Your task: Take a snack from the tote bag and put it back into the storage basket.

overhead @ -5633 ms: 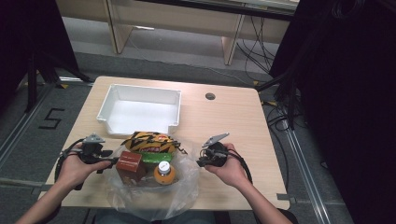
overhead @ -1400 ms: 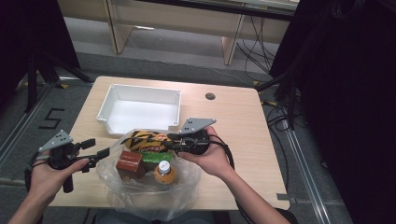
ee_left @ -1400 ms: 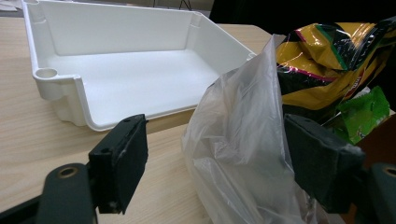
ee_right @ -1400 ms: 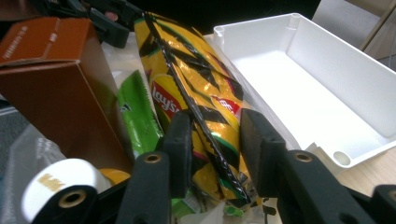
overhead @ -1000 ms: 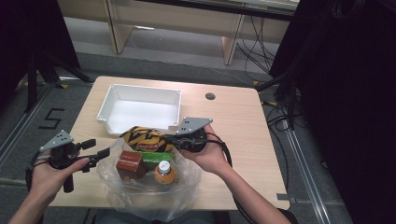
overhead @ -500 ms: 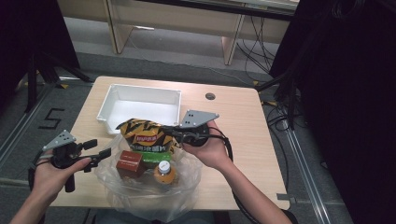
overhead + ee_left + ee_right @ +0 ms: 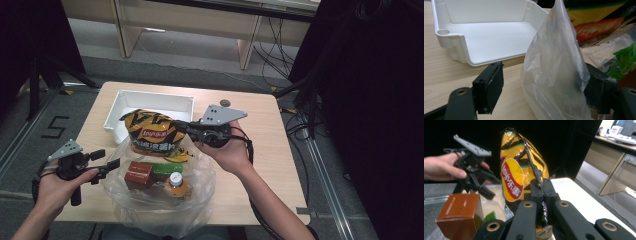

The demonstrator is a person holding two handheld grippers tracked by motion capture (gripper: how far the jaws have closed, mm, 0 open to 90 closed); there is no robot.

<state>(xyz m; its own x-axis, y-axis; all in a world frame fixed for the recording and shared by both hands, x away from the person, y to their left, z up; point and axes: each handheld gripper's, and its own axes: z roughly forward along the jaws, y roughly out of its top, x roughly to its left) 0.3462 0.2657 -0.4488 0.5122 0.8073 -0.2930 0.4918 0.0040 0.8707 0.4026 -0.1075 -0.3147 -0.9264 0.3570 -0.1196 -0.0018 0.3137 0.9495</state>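
We've got the yellow-and-black crinkly chip bag (image 7: 152, 135) pinched by its edge seam in the right gripper (image 7: 192, 129), jaws clamped tight on the foil; in the right gripper view the seam sits squeezed between the two black pads (image 7: 543, 192). Bag hangs in the air above the clear plastic shopping bag (image 7: 155, 210), just in front of the white rectangular plastic tray (image 7: 150, 100), i.e. lifted out but not yet set down anywhere.

Left gripper (image 7: 107, 159) stands wide; a fold of the clear plastic rises between its jaws and lies against one pad (image 7: 596, 87), the other pad (image 7: 490, 87) is well clear of it, so no real clamp as far as we can see.

Progress, our read: unpacking is at the first item. Tray looks bare inside. Left in the plastic bag: brown cardboard box (image 7: 138, 175), green packet (image 7: 167, 170), orange bottle w/ white cap (image 7: 176, 185).

Around: light wooden counter (image 7: 260, 150), desk legs and cables on the floor beyond.

In the way: not much btw chip bag and tray, only the tray's near wall. Plastic film rides up around the remaining items and could snag later picks. Chip bag held by one thin seam may swing or slip.
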